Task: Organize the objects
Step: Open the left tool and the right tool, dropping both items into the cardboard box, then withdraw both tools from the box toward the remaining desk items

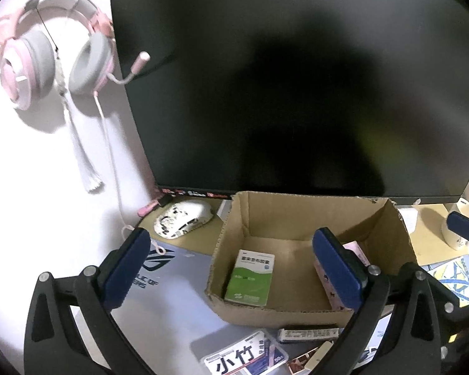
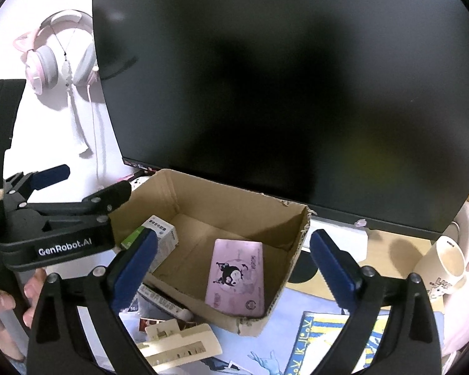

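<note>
Left wrist view: the left tongs (image 1: 231, 262) stood spread wide with nothing between the pads, above an open cardboard box (image 1: 387, 218) on the surface (image 1: 178, 300) before a dark monitor (image 1: 297, 78). Inside the box a green packet (image 1: 250, 278) lay flat on the left and a pink case (image 1: 356, 253) leaned at the right wall, partly hidden by a pad. A mouse (image 1: 183, 218) sat left of the box; a pink headset (image 1: 53, 47) hung on the wall; a blue-lettered packet (image 1: 244, 356) lay near the box's front edge. Right wrist view: the right tongs (image 2: 233, 265) were likewise spread and empty. The pink case (image 2: 236, 276) lay flat on the box (image 2: 228, 203) floor, with the left tongs (image 2: 87, 181) at the box's left rim. A mug (image 2: 444, 262) lay tipped on the right.
</note>
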Tool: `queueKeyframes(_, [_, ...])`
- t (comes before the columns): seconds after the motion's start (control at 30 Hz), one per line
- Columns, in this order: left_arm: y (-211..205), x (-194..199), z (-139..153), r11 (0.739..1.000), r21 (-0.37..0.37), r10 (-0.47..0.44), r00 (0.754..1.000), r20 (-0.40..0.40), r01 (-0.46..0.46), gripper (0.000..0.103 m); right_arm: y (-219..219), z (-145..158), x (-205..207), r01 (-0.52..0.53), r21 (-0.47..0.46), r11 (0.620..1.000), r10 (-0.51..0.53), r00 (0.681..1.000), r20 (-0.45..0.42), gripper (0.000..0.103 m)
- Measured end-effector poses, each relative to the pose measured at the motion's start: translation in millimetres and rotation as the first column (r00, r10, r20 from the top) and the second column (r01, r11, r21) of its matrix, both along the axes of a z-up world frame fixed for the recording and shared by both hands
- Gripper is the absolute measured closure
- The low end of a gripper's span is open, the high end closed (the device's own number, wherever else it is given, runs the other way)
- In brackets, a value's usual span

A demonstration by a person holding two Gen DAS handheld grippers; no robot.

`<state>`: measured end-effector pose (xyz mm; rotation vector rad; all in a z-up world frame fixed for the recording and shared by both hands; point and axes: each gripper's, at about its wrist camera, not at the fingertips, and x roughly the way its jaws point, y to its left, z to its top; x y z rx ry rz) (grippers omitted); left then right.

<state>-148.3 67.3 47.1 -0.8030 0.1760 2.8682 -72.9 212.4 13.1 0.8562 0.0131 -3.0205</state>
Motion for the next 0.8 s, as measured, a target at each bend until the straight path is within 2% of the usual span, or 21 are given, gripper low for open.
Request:
queueKeyframes(0.13, [-2.9, 6.5, 4.3, 1.000, 0.000, 0.007, 1.000, 0.006, -0.007, 0.000, 2.4, 2.7, 9.8, 0.004, -0.014, 1.000, -0.004, 1.000, -0.003, 0.000])
queueKeyframes(0.27, [-3.3, 15.3, 5.6, 0.999, -0.035, 0.022, 1.000, 0.001, -0.022, 0.000, 4.3, 4.2, 19.0, 0.012, -0.028, 1.000, -0.012, 1.000, 0.008, 0.000])
queueKeyframes(0.5, [-12.8, 38.1, -6.1, 0.996, -0.083, 0.023, 1.000, -0.015, -0.024, 0.000, 11.8, 4.5, 37.2, 0.031, -0.062, 0.998, -0.030, 0.999, 0.027, 0.000])
queueKeyframes(0.8, [-31.2, 47.0, -18.8, 0.999, -0.038, 0.038, 0.999, 0.007, -0.037, 0.000, 8.8, -17.4, 44.8, 0.053, -0.115, 0.992, -0.042, 0.995, 0.095, 0.000])
